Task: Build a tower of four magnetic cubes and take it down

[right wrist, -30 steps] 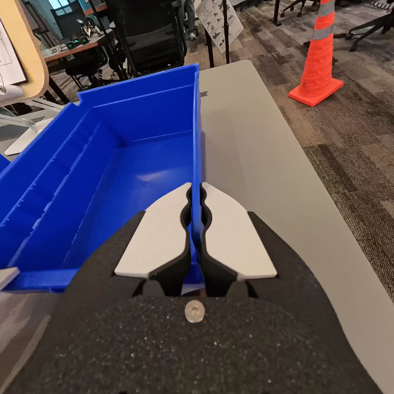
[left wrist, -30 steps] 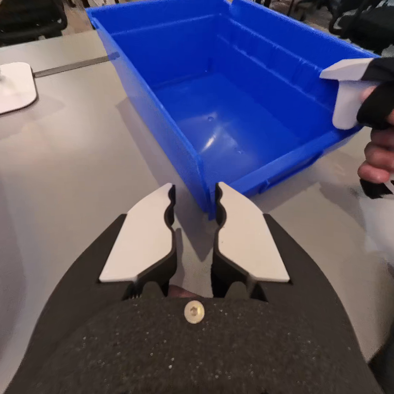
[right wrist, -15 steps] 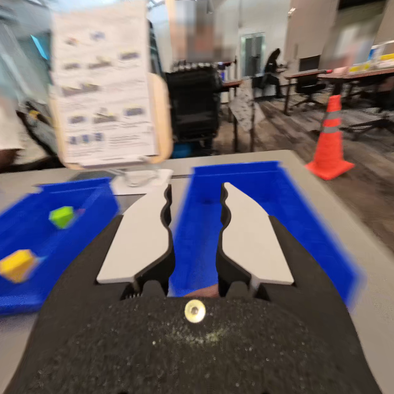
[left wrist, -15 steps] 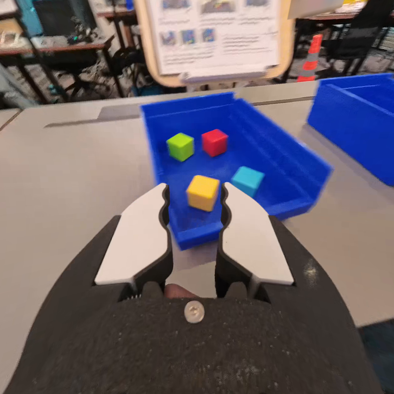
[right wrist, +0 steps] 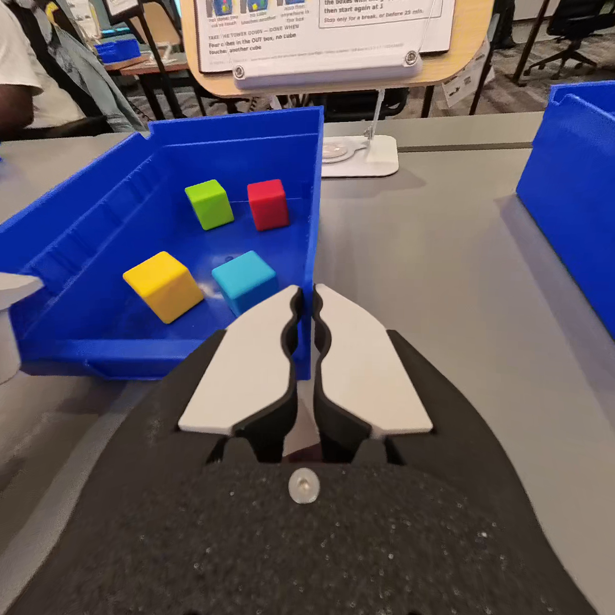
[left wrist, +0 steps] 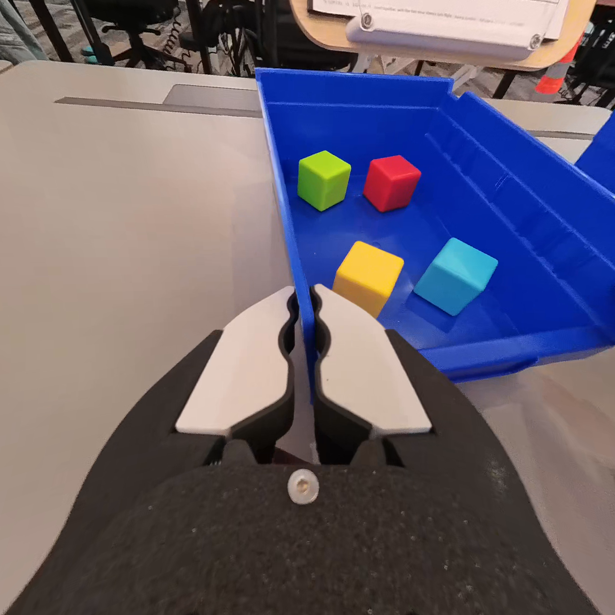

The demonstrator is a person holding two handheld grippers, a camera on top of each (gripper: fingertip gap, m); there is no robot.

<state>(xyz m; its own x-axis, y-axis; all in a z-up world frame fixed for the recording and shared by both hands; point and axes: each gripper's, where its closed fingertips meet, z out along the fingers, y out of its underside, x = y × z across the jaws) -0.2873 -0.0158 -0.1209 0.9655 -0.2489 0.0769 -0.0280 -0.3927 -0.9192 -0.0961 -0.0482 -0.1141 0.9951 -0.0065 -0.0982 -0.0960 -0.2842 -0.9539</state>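
A grey bench carried the blue plastic bin, mid-frame, each side wall clamped by one tool: left tool, right tool. Four plastic cubes lay apart inside: yellow, cyan, green, red. Stacking seemingly hadn't begun; next, release a wall and reach in. A second blue bin stood at right.
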